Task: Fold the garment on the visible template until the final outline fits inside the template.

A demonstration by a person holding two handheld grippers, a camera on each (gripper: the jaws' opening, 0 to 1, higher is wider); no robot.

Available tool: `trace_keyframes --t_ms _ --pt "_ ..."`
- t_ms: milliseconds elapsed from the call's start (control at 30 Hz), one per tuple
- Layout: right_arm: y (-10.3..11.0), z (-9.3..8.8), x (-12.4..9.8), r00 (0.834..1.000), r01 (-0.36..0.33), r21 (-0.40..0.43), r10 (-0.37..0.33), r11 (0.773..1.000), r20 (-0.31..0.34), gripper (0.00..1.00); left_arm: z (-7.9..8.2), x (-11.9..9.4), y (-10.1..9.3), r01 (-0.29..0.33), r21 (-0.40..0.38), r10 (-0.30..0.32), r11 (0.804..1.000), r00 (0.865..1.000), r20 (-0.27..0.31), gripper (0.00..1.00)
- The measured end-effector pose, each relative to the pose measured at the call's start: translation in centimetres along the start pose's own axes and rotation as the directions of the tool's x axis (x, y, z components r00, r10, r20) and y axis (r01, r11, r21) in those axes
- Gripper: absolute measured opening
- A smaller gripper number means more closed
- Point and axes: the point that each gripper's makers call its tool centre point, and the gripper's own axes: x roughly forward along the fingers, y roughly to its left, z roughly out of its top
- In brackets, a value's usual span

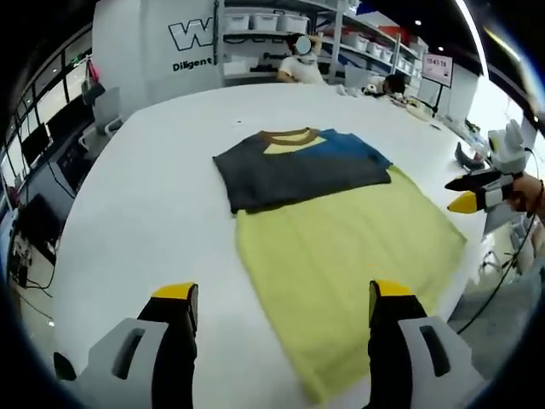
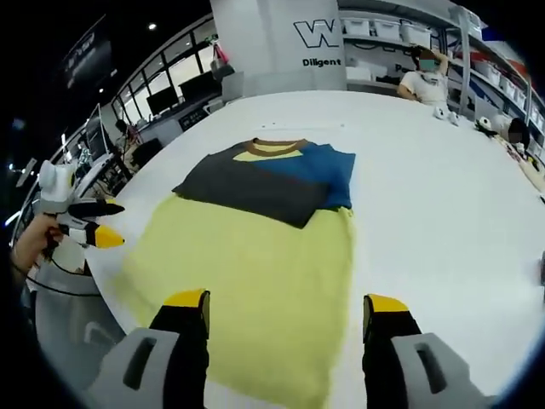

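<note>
A shirt lies flat on the white table point(image 1: 145, 196). Its yellow body point(image 1: 341, 247) points toward me, and its dark grey sleeve point(image 1: 289, 175) and blue sleeve point(image 1: 349, 146) are folded across the chest below a brown collar point(image 1: 285, 135). My left gripper point(image 1: 281, 294) is open above the shirt's near hem, holding nothing. In the right gripper view, the yellow body point(image 2: 255, 273) spreads under my open right gripper point(image 2: 285, 302), with the grey sleeve point(image 2: 243, 187) and blue sleeve point(image 2: 328, 166) beyond. The right gripper point(image 1: 477, 194) hangs off the table's right edge, and the left gripper point(image 2: 89, 223) is held by a hand at the left.
Two people point(image 1: 300, 64) sit at the far end of the table, with small items near them point(image 1: 417, 106). Shelves with white bins point(image 1: 264, 21) stand behind. Desks with monitors point(image 2: 170, 98) line the left side. The table edge point(image 1: 477, 273) runs close to the shirt's right side.
</note>
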Motion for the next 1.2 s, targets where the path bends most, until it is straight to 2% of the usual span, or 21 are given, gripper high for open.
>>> trace_keyframes --t_ms 133,367,567,733,867,1000,1200 --pt "-0.4 -0.9 -0.1 1.000 0.003 0.013 -0.003 1.000 -0.011 0.71 -1.6 0.0 0.0 0.011 -0.027 -0.012 1.000 0.999 -0.034 0.80" --pt "-0.8 -2.5 -0.3 0.999 0.022 0.015 -0.021 1.000 -0.030 0.69 -2.8 -0.5 -0.3 0.007 -0.047 -0.009 0.999 0.999 -0.049 0.78" --pt "-1.1 -5.3 0.0 0.997 0.015 0.023 -0.013 1.000 -0.082 0.67 -4.2 -0.6 -0.7 0.004 -0.018 -0.006 1.000 0.996 -0.089 0.73" --pt "-1.3 -6.9 -0.2 0.994 0.030 0.020 -0.027 0.999 -0.107 0.63 -5.2 -0.7 -0.8 -0.006 -0.001 0.006 1.000 0.993 -0.116 0.73" --pt "-1.7 -7.4 -0.5 0.993 0.051 -0.015 -0.052 0.999 -0.108 0.55 -6.1 -0.8 -1.1 -0.013 0.001 0.013 1.000 0.989 -0.146 0.72" --pt "-1.5 -7.7 -0.7 0.991 0.057 -0.042 -0.062 0.997 -0.116 0.52 -7.1 -1.0 -1.9 -0.006 -0.002 0.005 1.000 0.985 -0.170 0.69" --pt "-1.5 -8.4 -1.2 0.989 0.076 -0.061 -0.083 0.995 -0.125 0.41 -7.7 -1.2 -1.9 -0.018 -0.010 0.016 1.000 0.983 -0.184 0.61"
